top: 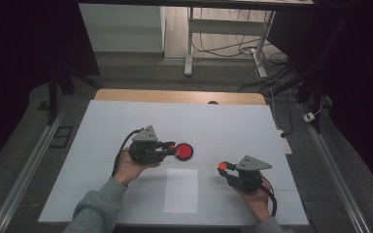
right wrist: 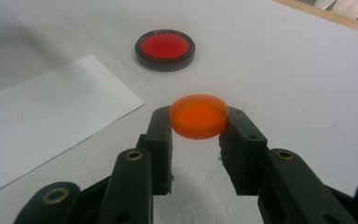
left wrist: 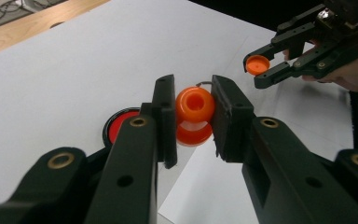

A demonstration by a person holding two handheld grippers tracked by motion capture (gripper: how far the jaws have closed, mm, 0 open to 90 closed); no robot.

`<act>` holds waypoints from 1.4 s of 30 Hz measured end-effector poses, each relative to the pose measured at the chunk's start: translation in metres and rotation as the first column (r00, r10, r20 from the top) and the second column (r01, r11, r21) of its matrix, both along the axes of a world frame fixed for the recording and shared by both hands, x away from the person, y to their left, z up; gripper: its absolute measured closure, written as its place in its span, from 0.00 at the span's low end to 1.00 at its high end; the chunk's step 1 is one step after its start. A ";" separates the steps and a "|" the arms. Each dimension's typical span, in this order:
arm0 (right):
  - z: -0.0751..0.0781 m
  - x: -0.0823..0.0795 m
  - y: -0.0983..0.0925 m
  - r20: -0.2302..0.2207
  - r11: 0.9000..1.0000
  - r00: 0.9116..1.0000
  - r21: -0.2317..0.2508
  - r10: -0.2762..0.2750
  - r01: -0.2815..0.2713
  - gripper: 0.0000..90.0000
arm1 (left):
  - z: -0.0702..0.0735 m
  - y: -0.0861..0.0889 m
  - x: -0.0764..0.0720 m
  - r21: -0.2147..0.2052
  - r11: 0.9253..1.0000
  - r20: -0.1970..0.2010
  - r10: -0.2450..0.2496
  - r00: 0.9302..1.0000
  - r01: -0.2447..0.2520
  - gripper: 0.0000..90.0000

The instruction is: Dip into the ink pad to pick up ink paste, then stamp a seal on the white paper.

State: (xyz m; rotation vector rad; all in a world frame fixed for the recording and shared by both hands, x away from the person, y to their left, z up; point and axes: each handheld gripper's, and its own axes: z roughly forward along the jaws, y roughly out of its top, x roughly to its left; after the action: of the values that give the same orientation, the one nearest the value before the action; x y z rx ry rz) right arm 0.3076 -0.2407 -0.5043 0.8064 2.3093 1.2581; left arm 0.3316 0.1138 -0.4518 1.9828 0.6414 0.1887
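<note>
**Bottle and cap held apart over the table**

The left gripper (left wrist: 193,116) was clenched on a small orange bottle (left wrist: 195,106), pads pressing its sides so that the open mouth faced away from the hand, probably to take the cap. The right gripper (right wrist: 199,135) gripped the orange cap (right wrist: 199,115) by its rim, flat side up, well apart from the bottle and to its right. Just past the left jaws a red disc in a black ring (top: 184,151) lay on the white table (top: 102,126). A sheet of paper (top: 181,190) lay nearer, between the hands.
</note>
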 end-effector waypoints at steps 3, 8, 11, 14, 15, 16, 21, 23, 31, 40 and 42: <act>0.000 0.000 0.000 -0.003 1.000 1.000 -0.006 -0.004 0.004 0.72 | 0.000 0.001 -0.001 0.001 1.000 0.000 -0.001 1.000 0.001 0.80; 0.000 0.000 0.000 -0.004 1.000 1.000 -0.003 0.001 -0.001 0.72 | 0.000 0.000 -0.002 0.003 1.000 -0.001 -0.004 1.000 0.004 0.80; 0.000 0.000 0.000 0.000 1.000 1.000 -0.007 -0.002 0.002 0.72 | 0.000 -0.001 -0.003 0.006 1.000 -0.002 -0.009 1.000 0.009 0.80; 0.000 0.000 0.000 0.001 1.000 1.000 -0.007 -0.007 0.007 0.72 | -0.002 -0.003 -0.004 0.011 1.000 -0.004 -0.015 1.000 0.015 0.80; 0.000 0.000 0.000 0.000 1.000 1.000 -0.007 -0.008 0.008 0.72 | -0.002 -0.004 -0.004 0.012 1.000 -0.005 -0.017 1.000 0.017 0.80; 0.000 0.000 0.000 0.000 1.000 1.000 -0.007 -0.008 0.008 0.72 | -0.003 -0.004 -0.004 0.014 1.000 -0.007 -0.019 1.000 0.019 0.80; 0.000 0.000 0.000 0.001 1.000 1.000 -0.008 -0.002 0.002 0.72 | -0.004 -0.006 -0.005 0.019 1.000 -0.010 -0.025 1.000 0.025 0.80; 0.000 0.000 0.000 0.000 1.000 1.000 -0.005 0.000 0.000 0.72 | -0.005 -0.006 -0.006 0.023 0.999 -0.011 -0.030 0.999 0.030 0.80; 0.000 0.000 0.000 0.001 1.000 1.000 0.002 0.001 -0.001 0.72 | -0.007 -0.006 -0.009 0.015 0.999 -0.022 -0.034 0.999 0.035 0.80; 0.000 0.000 0.000 0.000 1.000 1.000 -0.001 0.005 -0.005 0.72 | -0.008 -0.006 -0.013 0.010 0.999 -0.028 -0.048 0.998 0.049 0.80; 0.000 0.000 0.000 0.000 1.000 1.000 -0.001 0.005 -0.005 0.72 | -0.010 -0.007 -0.015 0.016 0.999 -0.030 -0.052 0.998 0.052 0.80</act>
State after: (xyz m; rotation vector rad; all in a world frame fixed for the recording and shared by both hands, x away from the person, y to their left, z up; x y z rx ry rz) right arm 0.3076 -0.2403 -0.5041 0.8008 2.3132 1.2590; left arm 0.3163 0.1070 -0.4614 2.0190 0.6082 0.1342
